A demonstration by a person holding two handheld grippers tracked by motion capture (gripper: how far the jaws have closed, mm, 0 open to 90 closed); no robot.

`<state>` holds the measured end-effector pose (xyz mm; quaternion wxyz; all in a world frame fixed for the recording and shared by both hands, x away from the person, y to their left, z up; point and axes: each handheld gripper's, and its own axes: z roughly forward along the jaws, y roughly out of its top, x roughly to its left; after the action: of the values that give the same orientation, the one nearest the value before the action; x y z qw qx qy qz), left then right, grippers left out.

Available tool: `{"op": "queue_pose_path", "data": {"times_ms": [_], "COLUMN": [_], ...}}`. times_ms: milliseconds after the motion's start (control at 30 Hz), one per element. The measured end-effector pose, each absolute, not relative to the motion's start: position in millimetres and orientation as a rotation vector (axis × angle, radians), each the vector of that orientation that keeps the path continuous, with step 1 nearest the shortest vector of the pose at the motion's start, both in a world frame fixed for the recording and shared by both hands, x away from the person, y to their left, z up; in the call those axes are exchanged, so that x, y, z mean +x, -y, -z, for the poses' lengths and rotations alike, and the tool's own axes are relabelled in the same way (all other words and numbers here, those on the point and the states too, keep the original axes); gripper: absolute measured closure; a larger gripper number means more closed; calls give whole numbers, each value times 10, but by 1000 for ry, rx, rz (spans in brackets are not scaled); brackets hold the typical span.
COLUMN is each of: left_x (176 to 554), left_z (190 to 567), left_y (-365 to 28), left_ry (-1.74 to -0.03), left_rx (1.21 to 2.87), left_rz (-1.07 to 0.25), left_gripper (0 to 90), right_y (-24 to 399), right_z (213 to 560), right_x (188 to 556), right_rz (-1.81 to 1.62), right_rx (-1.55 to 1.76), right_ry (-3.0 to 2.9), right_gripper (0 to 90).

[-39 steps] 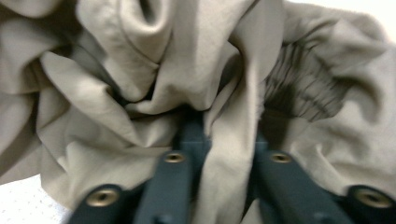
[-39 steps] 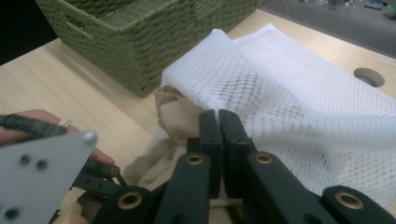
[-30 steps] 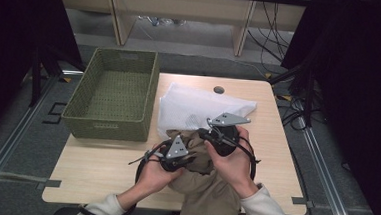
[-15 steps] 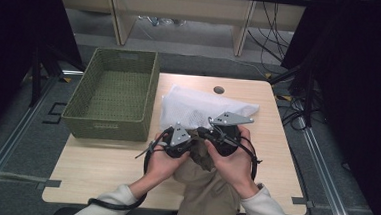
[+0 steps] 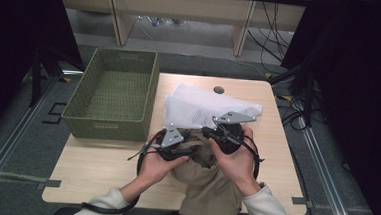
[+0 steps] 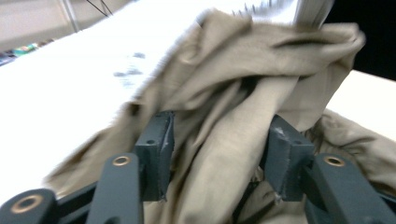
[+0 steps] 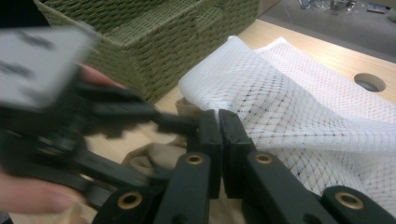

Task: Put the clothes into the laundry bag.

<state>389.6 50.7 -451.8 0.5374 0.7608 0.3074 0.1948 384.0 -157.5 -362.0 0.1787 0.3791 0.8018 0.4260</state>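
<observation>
— Where is the crumpled tan cloth garment [image 5: 209, 176]?

— At the near edge of the pale wooden table [image 5: 90, 164], draping over it toward the person, its far end against the white mesh laundry bag [image 5: 203, 106].

— And the grippers?

— The left gripper [image 6: 217, 154] has just been opening; its jaws stand apart with folds of the garment loose between them. The right gripper [image 7: 219, 140] has its jaws pressed together; whether cloth is pinched there I cannot tell. Both hands meet over the garment.

— Beyond that?

— A woven olive-green rectangular basket [image 5: 114, 95] sits at the table's left, beside the bag
</observation>
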Motion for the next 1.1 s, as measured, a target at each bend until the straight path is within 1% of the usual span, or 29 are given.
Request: {"op": "queue_pose_path", "data": {"times_ms": [133,300,400,467,667,767,800,867,900,967,1033,1100], "left_x": [3880,3987,4087,4161,4316,4336,4349,4354,4359,4354,4347,4308], "left_z": [4433,4506,4611,4690,4816,4821,4814,4798,4784,4763,4736,4700], "left_y": [-743,-928,-925,-889,-775,-734,-730,-702,-699,-675,-651,-624], "left_ry": [-758,-844,-884,-918,-910,-888,-860,-851,-828,-828,-817,-806], "left_rx": [1777,1783,1823,1841,1865,1872,1885,1884,1896,1888,1880,1870], "left_rz": [-517,-538,-478,-415,-386,-413,-420,-427,-426,-418,-398,-385], "left_gripper": [442,444,444,436,432,509,562,634,709,833,882,889], "right_y": [1563,1561,1558,1555,1544,1541,1531,1535,1534,1531,1530,1523], "right_z": [3642,3635,3632,3637,3645,3657,3654,3661,3657,3655,3651,3650], "right_x": [3855,3862,3855,3849,3846,3863,3847,3866,3862,3861,3858,3846], "right_rz": [-1215,-1200,-1193,-1192,-1188,-1191,-1188,-1186,-1182,-1187,-1187,-1191], "right_rx": [1070,1056,1066,1075,1080,1049,1081,1040,1043,1042,1045,1069], "right_ry": [-2263,-2265,-2262,-2269,-2270,-2274,-2279,-2282,-2281,-2280,-2280,-2274], "right_gripper": [900,900,900,900,900,900,900,900,900,900,900,900]}}
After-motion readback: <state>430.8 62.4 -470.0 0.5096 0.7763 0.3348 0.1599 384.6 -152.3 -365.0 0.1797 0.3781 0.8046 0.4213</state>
